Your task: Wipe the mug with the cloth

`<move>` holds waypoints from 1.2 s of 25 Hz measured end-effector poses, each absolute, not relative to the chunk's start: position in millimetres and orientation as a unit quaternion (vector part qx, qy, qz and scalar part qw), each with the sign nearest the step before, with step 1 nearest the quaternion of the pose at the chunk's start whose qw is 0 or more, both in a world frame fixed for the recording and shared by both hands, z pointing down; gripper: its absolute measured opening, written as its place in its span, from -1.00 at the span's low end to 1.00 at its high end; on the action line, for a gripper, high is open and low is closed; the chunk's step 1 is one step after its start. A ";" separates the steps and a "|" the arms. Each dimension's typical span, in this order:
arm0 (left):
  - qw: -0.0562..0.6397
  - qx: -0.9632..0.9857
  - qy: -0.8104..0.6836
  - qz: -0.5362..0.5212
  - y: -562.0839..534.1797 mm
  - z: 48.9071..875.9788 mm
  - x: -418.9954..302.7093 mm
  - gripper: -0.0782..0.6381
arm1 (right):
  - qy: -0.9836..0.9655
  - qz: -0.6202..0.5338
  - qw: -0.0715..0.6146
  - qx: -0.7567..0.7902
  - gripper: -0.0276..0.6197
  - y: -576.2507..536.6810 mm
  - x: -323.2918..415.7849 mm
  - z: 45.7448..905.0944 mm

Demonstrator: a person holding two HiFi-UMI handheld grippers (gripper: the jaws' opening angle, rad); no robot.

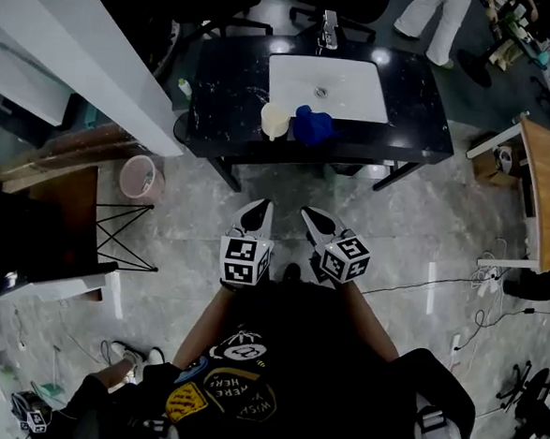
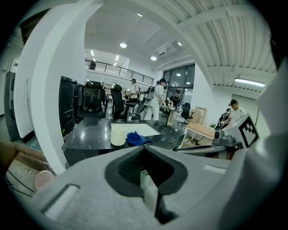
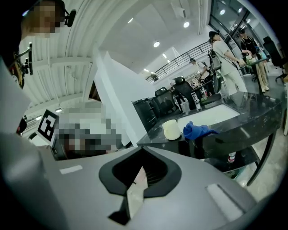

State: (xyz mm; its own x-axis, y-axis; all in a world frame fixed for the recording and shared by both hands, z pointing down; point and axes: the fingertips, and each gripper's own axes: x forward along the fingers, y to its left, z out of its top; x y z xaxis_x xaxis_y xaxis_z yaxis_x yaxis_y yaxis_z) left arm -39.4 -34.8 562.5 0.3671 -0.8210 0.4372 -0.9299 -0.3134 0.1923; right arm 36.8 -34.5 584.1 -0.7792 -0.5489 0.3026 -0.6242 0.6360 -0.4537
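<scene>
Holding left gripper [image 1: 260,206] and right gripper [image 1: 311,215] pinched shut, empty
At your twelve o'clock: mug [image 1: 274,120] beside cloth [image 1: 313,125], details too small

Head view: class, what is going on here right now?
A person stands back from the table, a gripper in each hand. The left gripper and right gripper are shut and empty. The mug and cloth sit side by side near the table's front edge, untouched. No wiping yet.
</scene>
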 end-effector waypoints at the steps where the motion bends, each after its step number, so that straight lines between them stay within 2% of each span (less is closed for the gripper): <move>1: 0.216 0.800 -0.544 0.131 -49.9 566.4 -43.2 -0.77 | -0.903 0.272 0.078 0.323 -0.91 -47.4 33.7 591.4; 6: 0.207 0.814 -0.528 0.129 -129.7 572.0 -74.0 -0.77 | -0.897 0.240 0.130 0.348 -0.91 -130.6 18.3 620.5; 11: 0.227 0.816 -0.508 0.156 -214.5 602.4 -111.3 -0.77 | -0.884 0.217 0.174 0.375 -0.91 -214.8 2.2 636.7; 16: 0.222 0.821 -0.492 0.183 -269.4 619.8 -121.4 -0.77 | -0.861 0.167 0.214 0.430 -0.90 -283.1 11.7 653.4; 17: 0.226 0.820 -0.493 0.186 -274.3 624.7 -120.1 -0.77 | -0.852 0.163 0.232 0.439 -0.80 -294.6 18.4 663.8; 18: 0.230 0.817 -0.494 0.188 -278.9 629.3 -118.9 -0.77 | -0.843 0.167 0.256 0.443 -0.56 -305.0 23.7 678.4; 20: 0.240 0.811 -0.498 0.195 -288.6 637.4 -117.9 -0.77 | -0.827 0.191 0.306 0.432 -0.25 -319.5 26.9 713.7; 21: 0.248 0.806 -0.499 0.200 -292.1 641.9 -116.7 -0.77 | -0.823 0.197 0.324 0.424 -0.14 -322.4 26.1 728.7; 22: 0.258 0.801 -0.499 0.206 -294.2 647.0 -114.5 -0.77 | -0.822 0.192 0.334 0.419 -0.12 -323.1 25.8 738.3; 25: 0.275 0.785 -0.507 0.225 -298.3 660.7 -108.8 -0.77 | -0.833 0.166 0.337 0.406 -0.36 -317.1 22.7 740.6; 30: 0.283 0.773 -0.517 0.233 -301.9 665.5 -111.5 -0.77 | -0.863 0.197 0.307 0.349 -0.50 -311.3 10.9 729.0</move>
State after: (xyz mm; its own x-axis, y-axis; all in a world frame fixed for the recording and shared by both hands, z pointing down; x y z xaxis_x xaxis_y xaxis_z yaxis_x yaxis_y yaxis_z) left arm -111.5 -301.9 665.5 0.3557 -0.6680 0.6537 -0.9321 -0.3046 0.1959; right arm 10.9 -311.3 729.0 -0.5676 -0.4818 0.6676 -0.7235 0.6789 -0.1251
